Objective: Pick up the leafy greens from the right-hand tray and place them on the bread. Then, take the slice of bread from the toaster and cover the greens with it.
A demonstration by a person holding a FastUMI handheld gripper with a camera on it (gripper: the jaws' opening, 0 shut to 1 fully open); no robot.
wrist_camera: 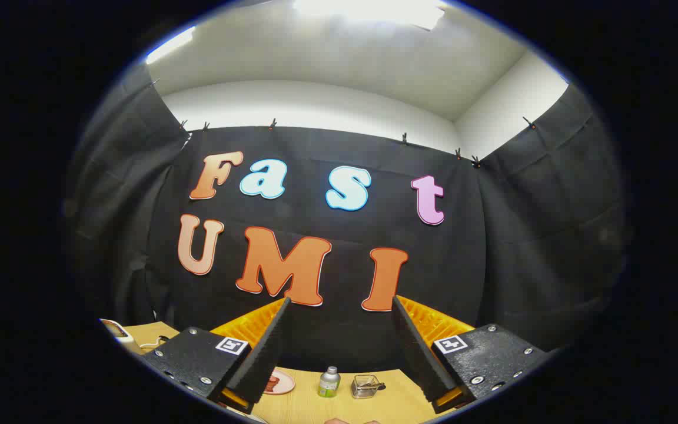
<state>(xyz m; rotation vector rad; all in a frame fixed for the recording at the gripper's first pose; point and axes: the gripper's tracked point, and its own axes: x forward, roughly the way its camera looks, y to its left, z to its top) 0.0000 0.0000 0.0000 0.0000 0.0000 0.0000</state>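
The claw [339, 347] is hanging high with its 2 fingers spread apart, gripping nothing. Down on the bench [315, 403], a bottle [329, 381] is standing between a plate [280, 383] and a glass holder [365, 386].

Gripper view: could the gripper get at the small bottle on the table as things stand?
Probably yes. The gripper is open and holds nothing, and the small bottle stands between its fingers down on the table, with nothing in between.
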